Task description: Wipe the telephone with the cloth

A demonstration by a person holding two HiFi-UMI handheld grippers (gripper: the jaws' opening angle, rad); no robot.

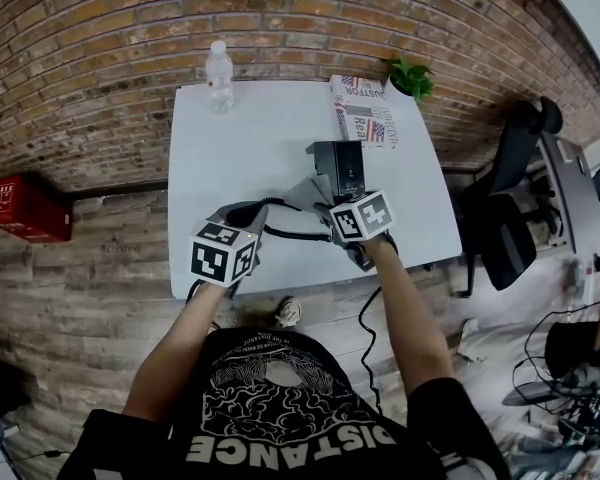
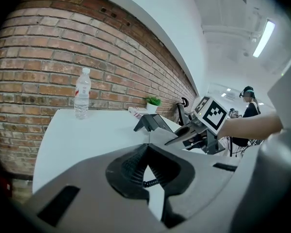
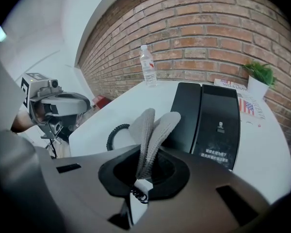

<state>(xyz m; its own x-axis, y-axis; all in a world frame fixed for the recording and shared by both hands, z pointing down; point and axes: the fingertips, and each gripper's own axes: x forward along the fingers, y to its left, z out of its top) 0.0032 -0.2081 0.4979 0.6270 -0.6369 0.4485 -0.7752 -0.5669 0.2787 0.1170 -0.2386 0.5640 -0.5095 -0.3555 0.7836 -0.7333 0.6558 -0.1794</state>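
The black telephone base [image 1: 342,168] [image 2: 153,122] [image 3: 208,125] stands upright near the middle of the white table [image 1: 260,128]. My right gripper [image 1: 325,200] [image 3: 143,171] is shut on a folded grey cloth [image 1: 305,193] [image 3: 153,130], just left of and in front of the base. My left gripper [image 1: 248,213] [image 2: 146,152] is shut on the black handset [image 1: 242,214] near the table's front edge. The coiled cord [image 1: 292,234] [image 2: 146,182] [image 3: 111,135] runs from it toward the right. The jaws hide most of the handset in the left gripper view.
A clear water bottle [image 1: 219,76] [image 2: 82,92] [image 3: 147,66] stands at the back left of the table. A magazine [image 1: 363,110] and a small potted plant [image 1: 410,76] [image 3: 259,76] are at the back right. A black office chair [image 1: 510,198] is right of the table, a red box [image 1: 25,208] on the floor left.
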